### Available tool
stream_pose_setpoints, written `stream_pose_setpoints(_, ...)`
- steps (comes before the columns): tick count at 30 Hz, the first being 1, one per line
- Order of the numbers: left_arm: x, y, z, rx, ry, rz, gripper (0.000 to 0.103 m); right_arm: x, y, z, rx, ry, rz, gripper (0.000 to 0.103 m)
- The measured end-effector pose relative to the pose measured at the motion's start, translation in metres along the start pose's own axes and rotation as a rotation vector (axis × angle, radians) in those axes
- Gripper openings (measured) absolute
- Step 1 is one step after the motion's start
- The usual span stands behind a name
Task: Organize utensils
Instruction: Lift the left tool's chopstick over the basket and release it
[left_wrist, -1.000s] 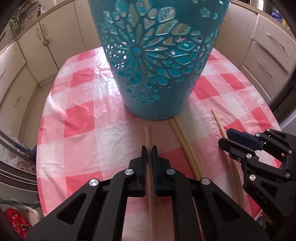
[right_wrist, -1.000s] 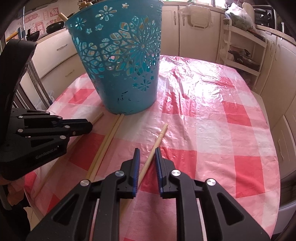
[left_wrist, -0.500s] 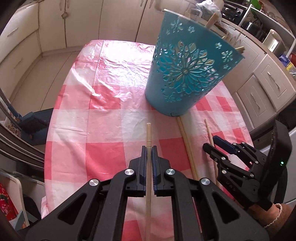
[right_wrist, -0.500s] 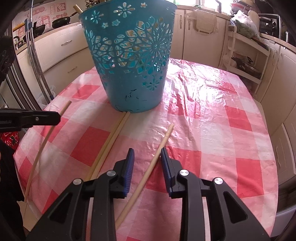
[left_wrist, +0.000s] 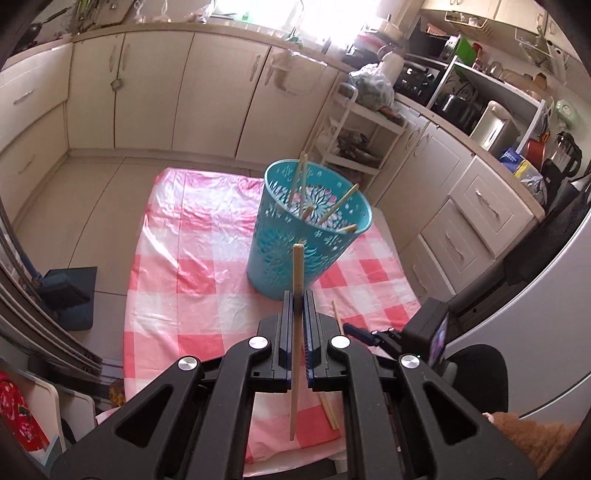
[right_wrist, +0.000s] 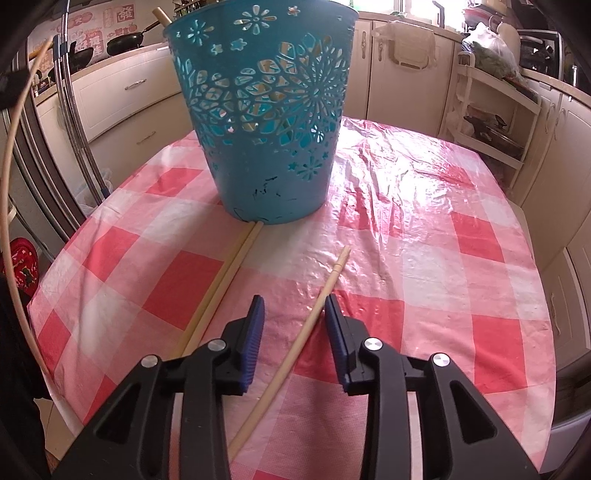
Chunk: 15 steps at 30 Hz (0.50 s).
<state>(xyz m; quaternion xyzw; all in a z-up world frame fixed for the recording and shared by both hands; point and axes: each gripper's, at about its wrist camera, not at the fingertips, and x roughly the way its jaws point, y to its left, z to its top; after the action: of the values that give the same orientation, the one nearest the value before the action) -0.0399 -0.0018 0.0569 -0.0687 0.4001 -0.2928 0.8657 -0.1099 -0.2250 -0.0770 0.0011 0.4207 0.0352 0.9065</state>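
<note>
Several chopsticks already stand in the blue basket (left_wrist: 314, 221); the left gripper (left_wrist: 298, 328) clamps one chopstick (left_wrist: 296, 295) high above the table, while the right gripper (right_wrist: 293, 332), jaws just spreading, straddles another chopstick (right_wrist: 314, 317) lying beside a pair (right_wrist: 225, 277)

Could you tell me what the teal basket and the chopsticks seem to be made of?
Teal basket: probably moulded plastic, slightly glossy, with neat flower cut-outs. Chopsticks: likely bamboo or wood, pale tan and matt; no grain is discernible.
</note>
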Motion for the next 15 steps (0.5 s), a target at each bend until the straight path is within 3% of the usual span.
stream_pose_setpoints(8, -0.051, -0.033, 0.061, 0.056, -0.163, -0.043, 0.005, 0.000, 0.002, 0.000, -0.013, 0.001, 0.000, 0.038)
stream_pose_setpoints(15, -0.074, -0.062, 0.123, 0.100, -0.373, 0.019, 0.005, 0.000, 0.003, 0.001, -0.014, 0.002, 0.000, 0.039)
